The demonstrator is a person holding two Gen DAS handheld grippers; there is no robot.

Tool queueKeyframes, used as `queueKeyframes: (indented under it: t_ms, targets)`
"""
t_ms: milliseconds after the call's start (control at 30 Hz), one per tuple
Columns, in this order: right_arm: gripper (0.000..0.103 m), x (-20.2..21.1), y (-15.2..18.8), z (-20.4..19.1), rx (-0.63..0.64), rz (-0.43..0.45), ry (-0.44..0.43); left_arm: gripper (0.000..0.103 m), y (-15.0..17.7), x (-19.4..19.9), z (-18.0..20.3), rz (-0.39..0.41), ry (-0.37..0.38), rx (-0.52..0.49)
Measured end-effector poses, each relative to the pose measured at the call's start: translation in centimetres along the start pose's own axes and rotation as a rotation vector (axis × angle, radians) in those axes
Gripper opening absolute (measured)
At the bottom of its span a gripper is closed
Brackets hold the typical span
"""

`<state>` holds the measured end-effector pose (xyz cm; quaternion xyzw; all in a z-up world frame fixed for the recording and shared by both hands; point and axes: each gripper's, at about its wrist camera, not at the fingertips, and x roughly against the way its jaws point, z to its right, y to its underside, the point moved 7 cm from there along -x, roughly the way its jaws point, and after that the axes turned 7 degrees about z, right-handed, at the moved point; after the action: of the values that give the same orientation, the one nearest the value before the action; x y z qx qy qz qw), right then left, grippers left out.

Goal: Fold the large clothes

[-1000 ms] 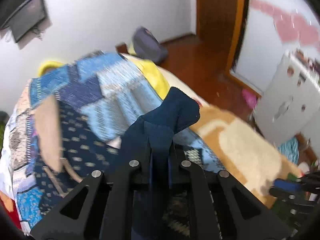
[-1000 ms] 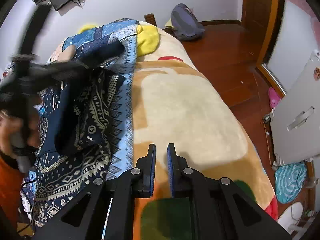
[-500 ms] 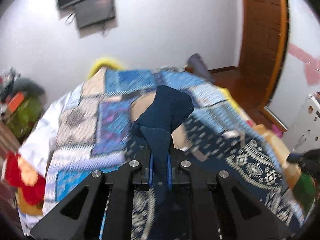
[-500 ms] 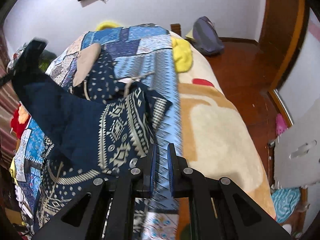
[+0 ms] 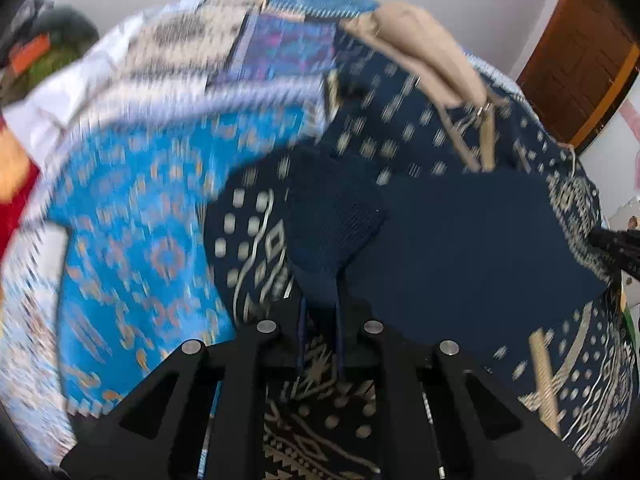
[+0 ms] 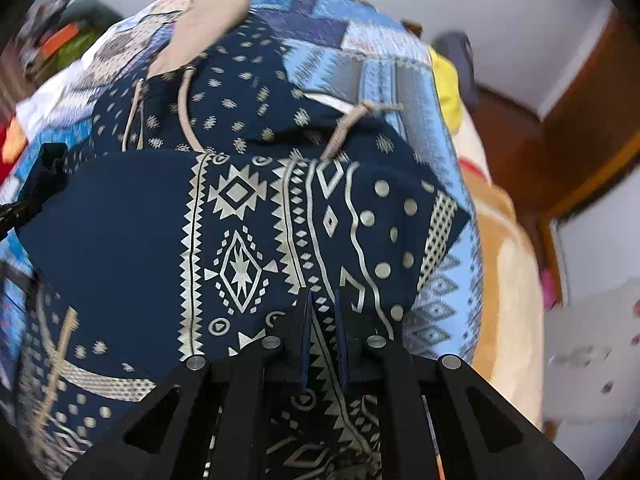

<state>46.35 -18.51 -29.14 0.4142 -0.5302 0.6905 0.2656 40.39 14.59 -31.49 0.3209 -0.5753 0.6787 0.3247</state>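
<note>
— Patchwork bedspread (image 5: 152,216) underneath? What do the jaws hold?
— Left gripper (image 5: 319,312) is clenched on a plain navy cuff (image 5: 332,216); right gripper (image 6: 322,312) is closed, holding nothing. Around them, the patterned navy hoodie (image 6: 240,216) lies spread across the bed.

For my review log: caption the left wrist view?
Left gripper pinches a navy cuff above the patterned hoodie on the bed.

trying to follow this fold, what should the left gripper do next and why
Probably lower and open the left gripper: it is shut on the navy cuff of a sleeve already stretched across the patterned hoodie, while the right gripper is shut, holding nothing.
</note>
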Motion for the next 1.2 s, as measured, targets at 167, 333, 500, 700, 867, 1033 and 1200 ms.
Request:
queueKeyframes:
  t_ms: [167,333,500,700,867,1033,1200]
  targets:
    - [0.007,0.3,0.4,0.2,0.057,0.011,0.085,0.02,2.9,-0.5,-1.6,-0.017,0.014,0.063]
    - [0.007,1.1,1.3,1.7,0.052,0.021,0.147,0.034,4.3,-0.1,-3.5,-0.012,0.012,0.139]
    - [0.008,1.7,2.2,3.1,0.021,0.013,0.151,0.043,5.0,0.9,-4.7,-0.018,-0.092,0.095]
    - [0.008,1.5,4.0,5.8,-0.003,-0.019,0.21,0.043,6.2,2.5,-6.5,-0.056,-0.149,0.076]
    - [0.008,2.0,3.6,7.2,-0.071,-0.061,0.17,0.046,4.4,5.6,-6.6,-0.003,-0.172,0.058]
    - [0.008,4.3,0.0,6.6,-0.122,0.016,0.028,0.062,-0.2,8.1,-4.8,0.086,-0.193,-0.022]
    - [0.008,5.5,-5.8,4.6,-0.108,0.112,-0.035,0.08,-5.7,8.4,-1.9,0.16,-0.15,-0.048]
